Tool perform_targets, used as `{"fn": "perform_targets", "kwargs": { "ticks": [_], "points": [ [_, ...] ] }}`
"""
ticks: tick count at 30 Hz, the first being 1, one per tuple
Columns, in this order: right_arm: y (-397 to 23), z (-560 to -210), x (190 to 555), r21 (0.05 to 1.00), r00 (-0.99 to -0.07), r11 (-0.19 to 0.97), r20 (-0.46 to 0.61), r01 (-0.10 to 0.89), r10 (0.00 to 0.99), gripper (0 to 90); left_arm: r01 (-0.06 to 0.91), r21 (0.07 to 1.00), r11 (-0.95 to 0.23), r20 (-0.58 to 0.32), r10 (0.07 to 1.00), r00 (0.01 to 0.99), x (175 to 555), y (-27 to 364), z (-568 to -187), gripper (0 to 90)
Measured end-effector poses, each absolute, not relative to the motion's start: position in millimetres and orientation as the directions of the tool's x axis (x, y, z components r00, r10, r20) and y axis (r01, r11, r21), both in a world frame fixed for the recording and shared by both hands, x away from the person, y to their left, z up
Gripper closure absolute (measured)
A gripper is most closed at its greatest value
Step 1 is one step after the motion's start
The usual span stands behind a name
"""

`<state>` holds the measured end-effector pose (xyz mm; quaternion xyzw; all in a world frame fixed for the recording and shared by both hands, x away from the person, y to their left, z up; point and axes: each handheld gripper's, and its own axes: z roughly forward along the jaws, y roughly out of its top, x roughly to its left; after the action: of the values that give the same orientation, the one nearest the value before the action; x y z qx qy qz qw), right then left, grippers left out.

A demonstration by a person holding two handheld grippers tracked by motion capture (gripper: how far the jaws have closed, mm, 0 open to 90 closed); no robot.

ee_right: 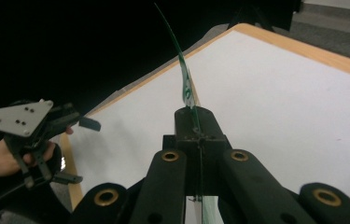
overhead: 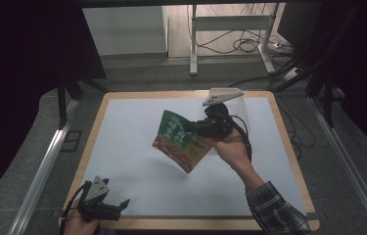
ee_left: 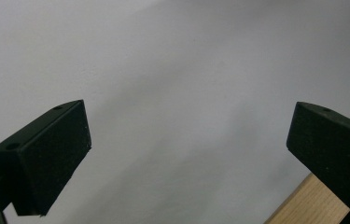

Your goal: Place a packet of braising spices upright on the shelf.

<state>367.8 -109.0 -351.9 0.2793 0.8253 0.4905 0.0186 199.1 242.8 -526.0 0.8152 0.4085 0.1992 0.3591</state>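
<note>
A flat green food pouch (overhead: 180, 141) with red and orange print hangs tilted above the middle of the white table (overhead: 132, 127). My right gripper (overhead: 196, 126) is shut on its right edge. In the right gripper view the pouch (ee_right: 185, 84) runs edge-on as a thin green line out of my shut right gripper (ee_right: 195, 122). My left gripper (overhead: 121, 205) stands open near the table's front left corner, holding nothing. In the left gripper view my left gripper (ee_left: 189, 140) shows its jaws wide apart over bare white table.
The table's wooden rim (overhead: 195, 224) frames the white top. Beyond the far edge stand a metal desk frame (overhead: 230, 34) and loose cables (overhead: 249, 45) on the floor. Dark curtains hang at both sides. The left gripper (ee_right: 56, 135) and its hand appear at left in the right gripper view.
</note>
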Motion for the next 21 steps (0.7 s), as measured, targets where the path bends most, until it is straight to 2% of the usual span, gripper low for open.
{"fn": "perform_targets", "kwargs": {
  "ticks": [12, 21],
  "points": [
    [-129, -331, 392, 0.835, -0.824, 0.299, 0.277, 0.461, 0.494, 88.9, 0.524, 0.744, -0.414, 0.035, 0.808, 0.589, 199, 241, -526, 0.0],
    [-135, -317, 406, 0.85, -0.823, 0.291, 0.251, 0.439, 0.509, 88.9, 0.525, 0.749, -0.403, 0.029, 0.812, 0.582, 199, 243, -526, 0.0]
  ]
}}
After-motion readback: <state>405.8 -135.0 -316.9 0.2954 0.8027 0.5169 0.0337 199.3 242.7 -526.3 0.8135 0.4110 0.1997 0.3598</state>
